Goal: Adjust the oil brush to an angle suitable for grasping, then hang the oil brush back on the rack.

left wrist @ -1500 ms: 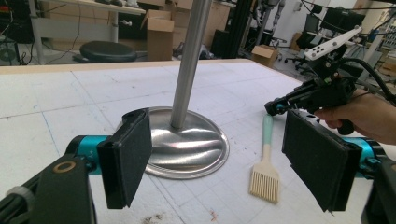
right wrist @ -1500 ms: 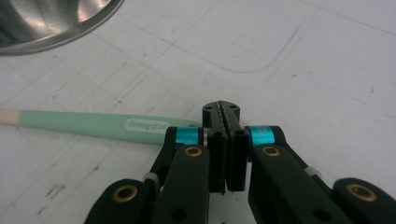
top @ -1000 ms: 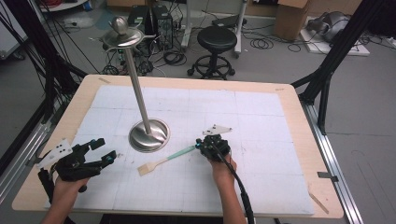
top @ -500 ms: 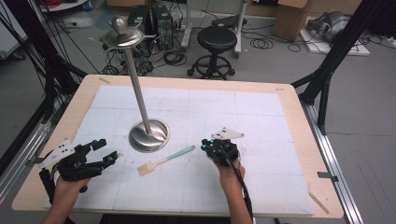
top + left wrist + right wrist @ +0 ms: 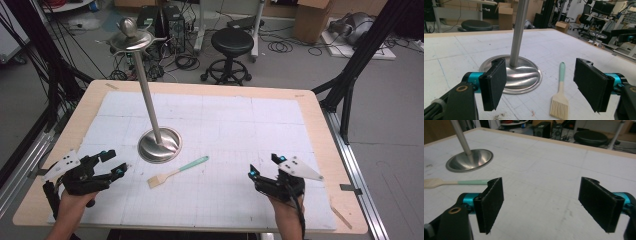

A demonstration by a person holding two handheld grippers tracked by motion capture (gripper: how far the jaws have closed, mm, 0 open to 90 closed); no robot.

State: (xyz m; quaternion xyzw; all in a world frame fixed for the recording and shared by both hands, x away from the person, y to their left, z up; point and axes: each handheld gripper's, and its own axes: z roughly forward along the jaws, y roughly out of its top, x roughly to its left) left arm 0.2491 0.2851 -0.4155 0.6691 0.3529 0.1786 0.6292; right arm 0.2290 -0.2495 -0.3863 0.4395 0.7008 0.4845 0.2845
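- The brush [image 5: 177,170] lies flat on the worktop [image 5: 320,117], just beside the round base of the metal stand [image 5: 159,144], bristles toward the person and its mint handle pointing away to the right.
- The right hand-held gripper [image 5: 265,167] has just been opening; its jaws now stand wide with nothing between them, well to the right of the brush and off it.
- The left hand-held gripper [image 5: 114,162] is also wide open and empty, hovering near the left of the stand base; in the left gripper view the brush [image 5: 560,96] lies between and beyond its pads.
- As I read it, the brush has been set down and the next pick-up falls to the left hand-held gripper.
- To do that well, line the jaws across the narrow neck or handle, not the bristles, which would splay and slip.
- Come down low so the pads reach the flat handle, and keep clear of the stand base, which could be nudged.
- Close gently and lift straight up before swinging away.
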